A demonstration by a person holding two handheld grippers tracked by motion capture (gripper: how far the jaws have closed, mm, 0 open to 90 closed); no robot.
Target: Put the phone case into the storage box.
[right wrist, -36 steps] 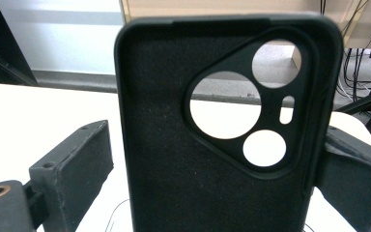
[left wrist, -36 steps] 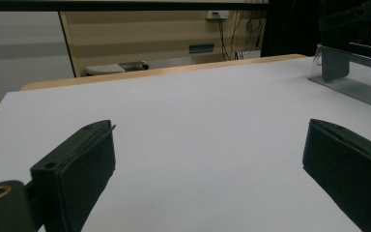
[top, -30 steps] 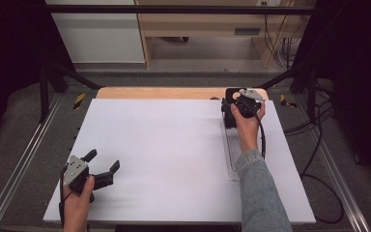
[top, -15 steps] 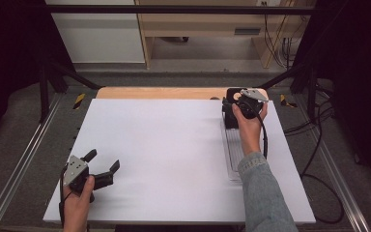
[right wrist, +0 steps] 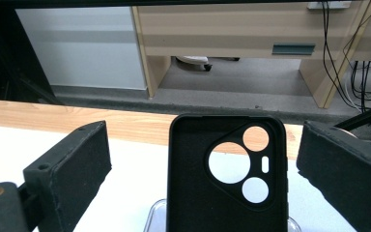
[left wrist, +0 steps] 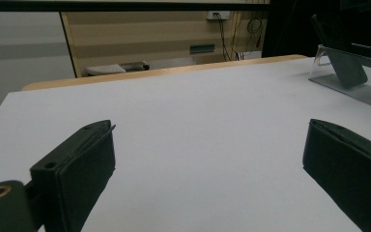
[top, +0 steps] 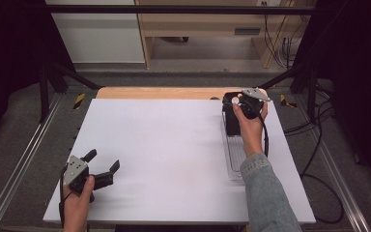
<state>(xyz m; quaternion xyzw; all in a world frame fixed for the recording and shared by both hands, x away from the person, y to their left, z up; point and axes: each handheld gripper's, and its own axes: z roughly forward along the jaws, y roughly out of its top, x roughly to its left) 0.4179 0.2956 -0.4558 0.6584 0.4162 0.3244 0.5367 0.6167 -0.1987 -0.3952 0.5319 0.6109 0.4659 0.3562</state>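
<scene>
A black phone case [right wrist: 227, 179] with round camera cut-outs stands upright in a clear plastic stand [right wrist: 157, 215]. My right gripper [right wrist: 207, 145] is open, one jaw on each side of the case with a gap on both sides. In the high view the right gripper [top: 235, 102] is at the table's far right, over the case [top: 231, 123] at the far end of the clear stand [top: 235, 157]. My left gripper [top: 103, 160] rests open and holds nothing near the front left corner. In its own view the left gripper [left wrist: 207, 154] faces bare white table, with the stand [left wrist: 352, 87] off to the right.
The white tabletop [top: 164, 145] has a wooden strip [top: 159, 93] along its far edge. Metal rails [top: 24, 164] run along both sides. Beyond the table are a wooden desk [right wrist: 232, 29], a white cabinet [right wrist: 77, 43] and hanging cables [top: 280, 43].
The right hand and its gripper have edged slightly right at the case. The left gripper has stayed where it was.
</scene>
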